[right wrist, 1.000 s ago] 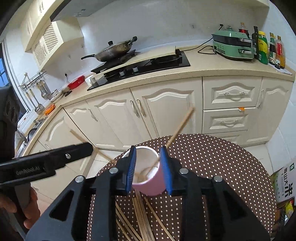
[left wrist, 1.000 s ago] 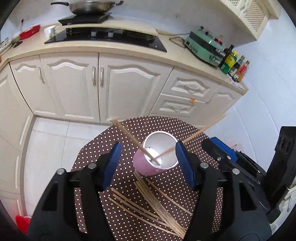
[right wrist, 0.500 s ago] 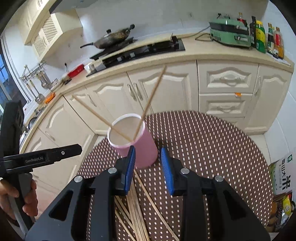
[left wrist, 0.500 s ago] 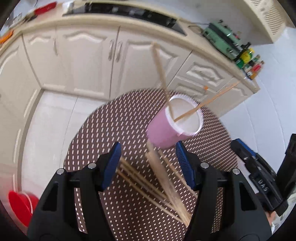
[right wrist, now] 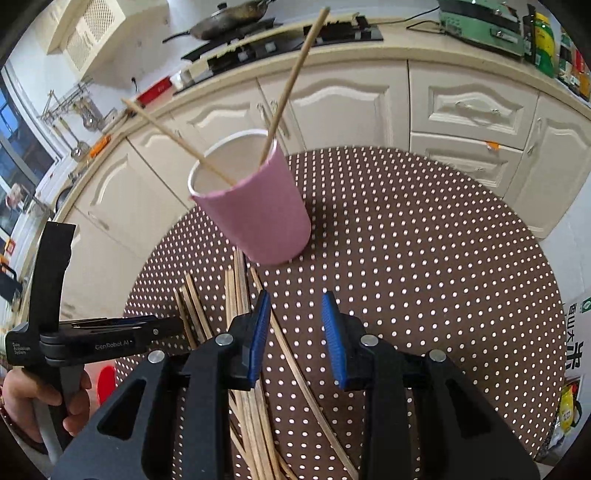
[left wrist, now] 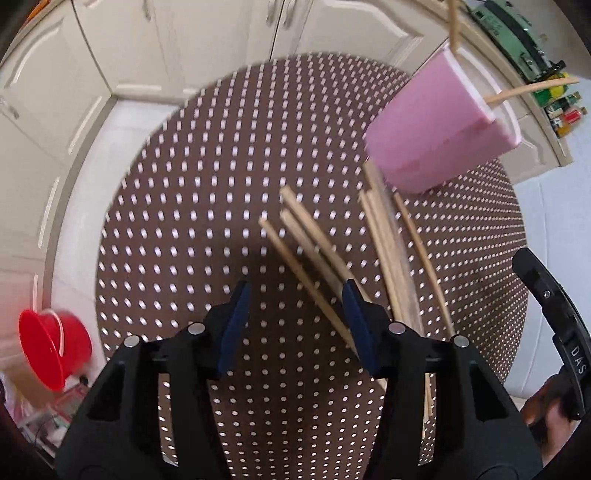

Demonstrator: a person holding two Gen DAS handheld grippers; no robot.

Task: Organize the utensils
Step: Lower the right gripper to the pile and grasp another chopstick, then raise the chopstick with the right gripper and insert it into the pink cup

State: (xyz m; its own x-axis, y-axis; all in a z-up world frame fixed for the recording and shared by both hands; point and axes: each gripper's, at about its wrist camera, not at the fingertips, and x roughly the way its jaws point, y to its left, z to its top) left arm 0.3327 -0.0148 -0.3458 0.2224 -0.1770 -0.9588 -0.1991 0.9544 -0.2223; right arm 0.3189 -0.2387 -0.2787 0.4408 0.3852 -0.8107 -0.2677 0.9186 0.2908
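A pink cup (right wrist: 258,214) stands on the round brown polka-dot table (right wrist: 424,258) with two wooden chopsticks (right wrist: 291,81) leaning in it. It also shows in the left wrist view (left wrist: 436,125). Several loose chopsticks (left wrist: 321,258) lie on the table below the cup, and in the right wrist view (right wrist: 240,295) too. My left gripper (left wrist: 295,325) is open and empty, low over the chopstick pile. My right gripper (right wrist: 297,339) is open and empty, just in front of the cup, above the pile's right side.
Cream kitchen cabinets (right wrist: 351,103) and a counter with a hob and pan (right wrist: 229,22) stand behind the table. A red bucket (left wrist: 51,350) sits on the floor at the left. A green appliance and bottles (right wrist: 517,29) are on the counter's right.
My left gripper has swung down from the cup toward the loose chopsticks on the table. My right gripper has let go of its chopstick, opened wider and pulled back from the cup.
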